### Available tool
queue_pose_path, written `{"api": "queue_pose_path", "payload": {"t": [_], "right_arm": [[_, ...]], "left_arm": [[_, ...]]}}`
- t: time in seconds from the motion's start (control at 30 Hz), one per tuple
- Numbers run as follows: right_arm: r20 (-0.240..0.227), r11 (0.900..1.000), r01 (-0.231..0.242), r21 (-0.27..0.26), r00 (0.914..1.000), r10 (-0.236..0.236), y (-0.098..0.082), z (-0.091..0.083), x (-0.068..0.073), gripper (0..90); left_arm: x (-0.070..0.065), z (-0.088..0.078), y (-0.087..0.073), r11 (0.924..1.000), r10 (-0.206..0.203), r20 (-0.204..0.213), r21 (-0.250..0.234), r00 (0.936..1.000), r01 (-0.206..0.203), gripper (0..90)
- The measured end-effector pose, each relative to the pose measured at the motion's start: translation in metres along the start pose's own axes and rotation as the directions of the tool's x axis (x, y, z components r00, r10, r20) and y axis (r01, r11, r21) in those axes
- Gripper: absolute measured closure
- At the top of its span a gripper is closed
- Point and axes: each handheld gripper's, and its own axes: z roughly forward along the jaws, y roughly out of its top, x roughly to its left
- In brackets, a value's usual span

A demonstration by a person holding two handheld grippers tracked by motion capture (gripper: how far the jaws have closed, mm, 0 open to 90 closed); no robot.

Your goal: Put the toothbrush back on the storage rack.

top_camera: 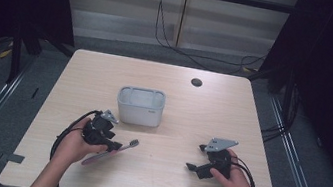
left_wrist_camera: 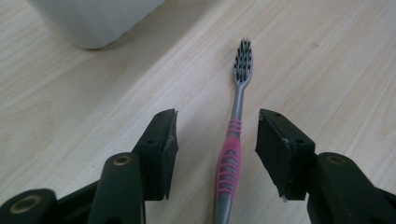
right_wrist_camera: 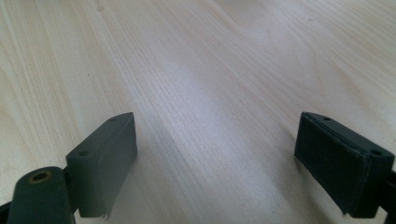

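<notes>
High view: the light wooden table point(top_camera: 190, 122) carries a pale grey rounded plastic tub point(top_camera: 140, 105) near its centre and a small dark round grommet point(top_camera: 196, 82) toward its far edge. The left gripper point(top_camera: 113, 145) sits at the near left, held in the person's left hand point(top_camera: 76, 144), just in front of the tub. The pink-and-grey toothbrush with dark bristles point(top_camera: 115, 151) lies flat on the table under this gripper, its bristle head pointing right and slightly away from the person, its handle end toward the near left. In the left gripper view, the toothbrush point(left_wrist_camera: 231, 154) runs lengthwise through the gap between the two black jaws, with the bristle head beyond the jaw tips and the tub point(left_wrist_camera: 93, 21) at the upper left. The jaws stand partly spread on either side of the pink grip section; a gap shows on both sides, so neither pad presses on the handle. The right gripper point(top_camera: 192, 167) rests at the near right, held in the person's right hand point(top_camera: 236, 180), well apart from the toothbrush. In the right gripper view, its jaws are spread wide over bare wood point(right_wrist_camera: 210, 93).
</notes>
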Motion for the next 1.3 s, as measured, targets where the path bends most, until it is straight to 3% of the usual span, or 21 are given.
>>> {"api": "queue_pose_path", "payload": {"t": [0.6, 0.83, 0.9, 1.13, 1.3], "right_arm": [[0.0, 1.0, 0.0, 0.0, 1.0, 0.0, 0.0, 0.0, 0.0, 12.5], [0.0, 1.0, 0.0, 0.0, 1.0, 0.0, 0.0, 0.0, 0.0, 12.4], [0.0, 1.0, 0.0, 0.0, 1.0, 0.0, 0.0, 0.0, 0.0, 12.4], [0.0, 1.0, 0.0, 0.0, 1.0, 0.0, 0.0, 0.0, 0.0, 12.4], [0.0, 1.0, 0.0, 0.0, 1.0, 0.0, 0.0, 0.0, 0.0, 12.4]], "left_arm": [[-0.01, 0.017, 0.001, 0.9946, 0.038, 0.039, 0.095, 0.9985, -0.042, 64.5], [-0.011, 0.018, 0.002, 0.9926, 0.041, 0.031, 0.113, 0.9986, -0.045, 69.0], [-0.012, 0.017, 0.002, 0.9921, 0.041, 0.03, 0.117, 0.9987, -0.044, 74.5], [-0.017, 0.018, 0.002, 0.9885, 0.077, 0.002, 0.13, 0.9971, -0.076, 79.8], [-0.019, 0.018, 0.003, 0.9903, 0.06, -0.008, 0.126, 0.9982, -0.059, 80.4]]}}
